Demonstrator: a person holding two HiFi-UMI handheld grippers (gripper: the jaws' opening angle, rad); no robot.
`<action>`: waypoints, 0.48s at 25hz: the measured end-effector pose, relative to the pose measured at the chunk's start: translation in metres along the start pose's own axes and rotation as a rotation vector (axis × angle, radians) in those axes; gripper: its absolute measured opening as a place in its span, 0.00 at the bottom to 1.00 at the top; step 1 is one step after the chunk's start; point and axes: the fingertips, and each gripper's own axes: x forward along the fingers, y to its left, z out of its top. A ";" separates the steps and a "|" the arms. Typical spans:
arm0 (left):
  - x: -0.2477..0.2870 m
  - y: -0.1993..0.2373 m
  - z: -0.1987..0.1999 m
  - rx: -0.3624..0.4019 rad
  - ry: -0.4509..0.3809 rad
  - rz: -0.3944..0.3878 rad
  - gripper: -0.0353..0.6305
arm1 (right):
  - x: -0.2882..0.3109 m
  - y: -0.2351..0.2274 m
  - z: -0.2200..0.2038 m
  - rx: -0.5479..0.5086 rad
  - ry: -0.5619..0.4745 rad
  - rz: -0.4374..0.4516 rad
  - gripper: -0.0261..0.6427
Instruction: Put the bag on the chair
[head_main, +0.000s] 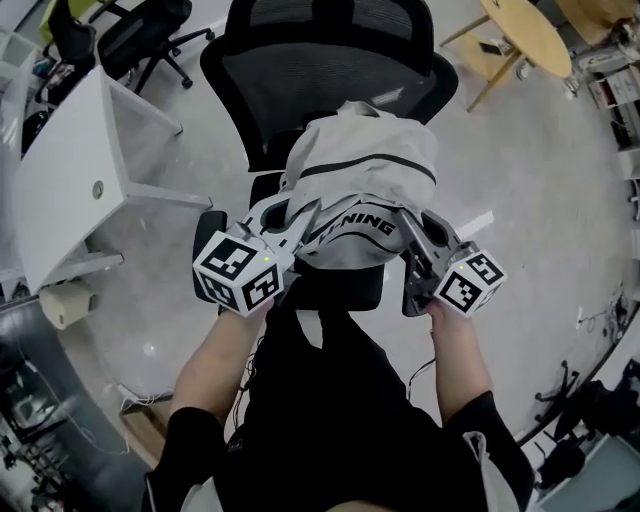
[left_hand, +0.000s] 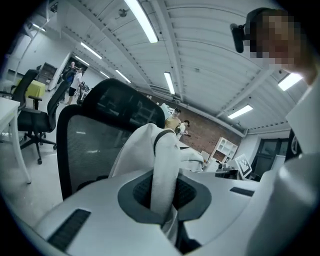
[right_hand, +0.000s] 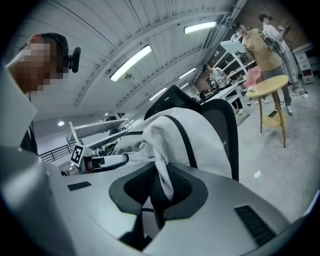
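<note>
White bag (head_main: 360, 170) held over chair (head_main: 330, 60) seat by both claws.
The left claw (head_main: 288, 222) and right claw (head_main: 425, 238) are each clamped tight on a fold of the bag, which spans between them above the seat's front edge, lengthwise toward the backrest; neither claw is nearer.

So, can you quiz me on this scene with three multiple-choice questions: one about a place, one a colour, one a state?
1. Where is the bag? A on the wooden table; B on the floor; C over the black chair.
2. Its main colour? A white; B red; C blue.
3. The left gripper has its jaws: A wide apart, empty; B closed on bag fabric; C holding a cup.
Answers: C, the head view shows it over the chair; A, white with black trim; B, fabric is pinched between them.
</note>
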 end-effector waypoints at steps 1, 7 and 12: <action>0.005 0.007 -0.008 -0.006 0.016 0.007 0.09 | 0.005 -0.007 -0.005 0.009 0.009 -0.010 0.13; 0.041 0.028 -0.026 0.019 0.089 0.031 0.09 | 0.017 -0.049 -0.013 0.117 -0.004 -0.050 0.13; 0.067 0.065 -0.073 0.004 0.247 0.110 0.14 | 0.031 -0.089 -0.056 0.242 0.044 -0.133 0.17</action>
